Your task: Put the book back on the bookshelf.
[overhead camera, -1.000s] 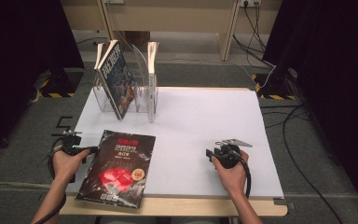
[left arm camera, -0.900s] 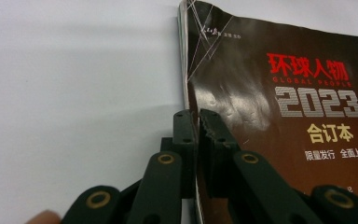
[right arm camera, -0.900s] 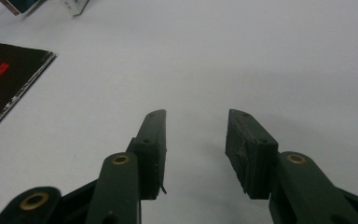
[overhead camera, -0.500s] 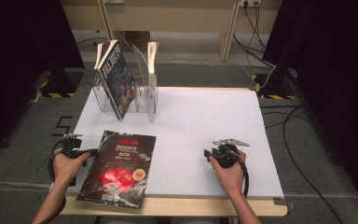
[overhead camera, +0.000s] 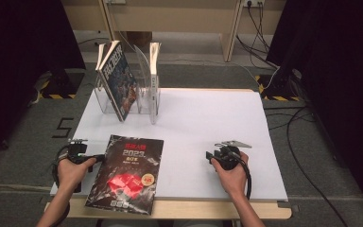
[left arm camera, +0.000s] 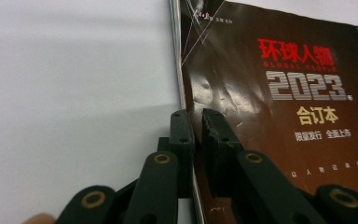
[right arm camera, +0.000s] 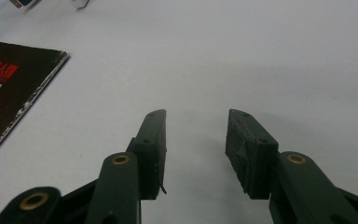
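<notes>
Little has shifted since the earlier frames: the magazine (overhead camera: 125,178) lies in the same spot at the lower left of the high view, flat on the white desk (overhead camera: 208,118), its near edge hanging over the front rim. What has changed sits at the left tongs (left arm camera: 197,117). Their jaws have just been opening a touch, with the magazine's left edge between them; in the left gripper view one jaw stands on the desk side and the other over the dark cover, a thin gap between, so they look nearly together but, as far as I can see, no longer pinching the pages. I read that as the grip being let go, or reset for a better bite on the spine.

At the lower right of the high view the right tongs (overhead camera: 216,156) rest on the bare desk, jaws apart with nothing between them, well away from the magazine.

Toward the upper left stands a clear file rack (overhead camera: 144,97) holding other magazines (overhead camera: 118,78) upright.
</notes>
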Tool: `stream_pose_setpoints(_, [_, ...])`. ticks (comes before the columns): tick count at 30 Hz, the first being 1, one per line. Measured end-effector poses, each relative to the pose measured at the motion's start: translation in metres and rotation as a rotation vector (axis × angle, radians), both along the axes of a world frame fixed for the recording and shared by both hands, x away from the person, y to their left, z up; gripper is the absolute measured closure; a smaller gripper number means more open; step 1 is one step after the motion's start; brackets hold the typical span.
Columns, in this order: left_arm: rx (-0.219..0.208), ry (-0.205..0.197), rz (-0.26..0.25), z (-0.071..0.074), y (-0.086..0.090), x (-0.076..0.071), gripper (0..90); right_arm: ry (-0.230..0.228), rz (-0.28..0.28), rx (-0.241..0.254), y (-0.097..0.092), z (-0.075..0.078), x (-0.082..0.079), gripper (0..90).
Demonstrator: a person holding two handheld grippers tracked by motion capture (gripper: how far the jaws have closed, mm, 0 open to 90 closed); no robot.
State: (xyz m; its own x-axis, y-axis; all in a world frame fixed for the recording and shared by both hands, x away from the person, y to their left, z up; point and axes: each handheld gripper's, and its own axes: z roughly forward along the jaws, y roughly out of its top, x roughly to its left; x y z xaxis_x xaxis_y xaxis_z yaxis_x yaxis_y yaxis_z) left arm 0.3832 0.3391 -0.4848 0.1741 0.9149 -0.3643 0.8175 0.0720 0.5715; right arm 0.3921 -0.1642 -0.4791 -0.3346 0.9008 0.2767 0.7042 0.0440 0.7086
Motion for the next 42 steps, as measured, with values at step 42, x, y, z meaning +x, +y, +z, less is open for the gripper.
stream_pose_setpoints(42, [0.03,0.042,-0.004,0.004,-0.05,-0.023,73.0,0.042,0.067,0.002,0.034,0.001,0.007,57.5])
